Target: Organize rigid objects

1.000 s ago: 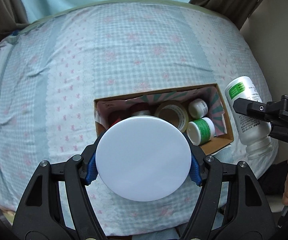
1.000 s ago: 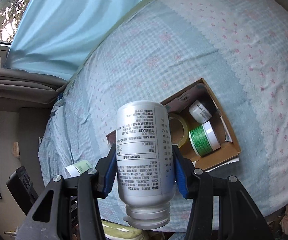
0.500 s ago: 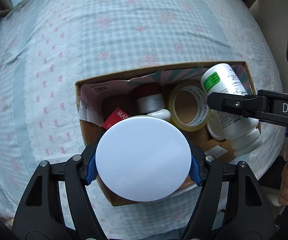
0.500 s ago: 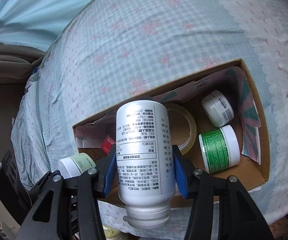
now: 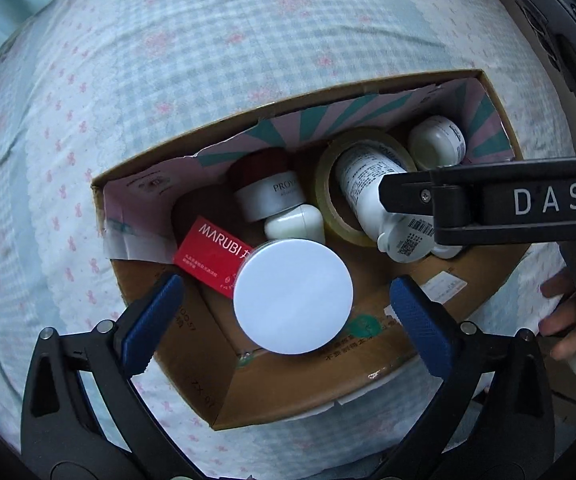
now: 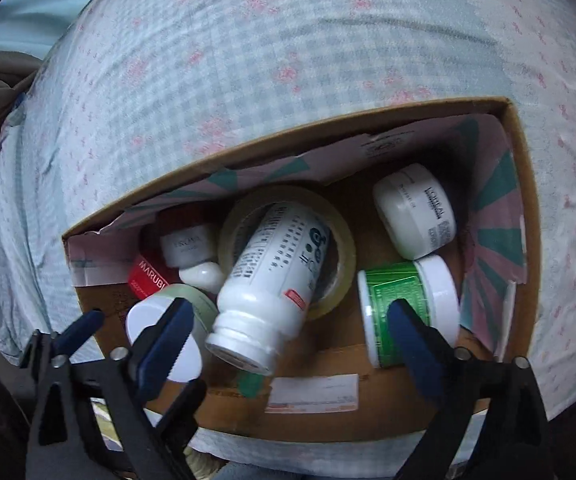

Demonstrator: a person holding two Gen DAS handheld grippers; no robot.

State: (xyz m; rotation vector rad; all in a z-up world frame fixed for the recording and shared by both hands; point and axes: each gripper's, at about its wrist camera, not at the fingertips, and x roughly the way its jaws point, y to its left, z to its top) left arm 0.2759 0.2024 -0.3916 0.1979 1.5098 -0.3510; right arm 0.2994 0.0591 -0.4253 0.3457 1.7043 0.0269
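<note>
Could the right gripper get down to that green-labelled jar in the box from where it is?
Probably yes. The right gripper is open above the cardboard box, and the green-labelled jar lies on its side just under one finger, uncovered. The white bottle lies close beside it.

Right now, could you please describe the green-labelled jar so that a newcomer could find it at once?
Start at the cardboard box on the checked bedspread and go to its right-hand end in the right wrist view. The green-labelled jar lies on its side there, beside the tape roll; it alone carries a bright green label with a white lid.
</note>
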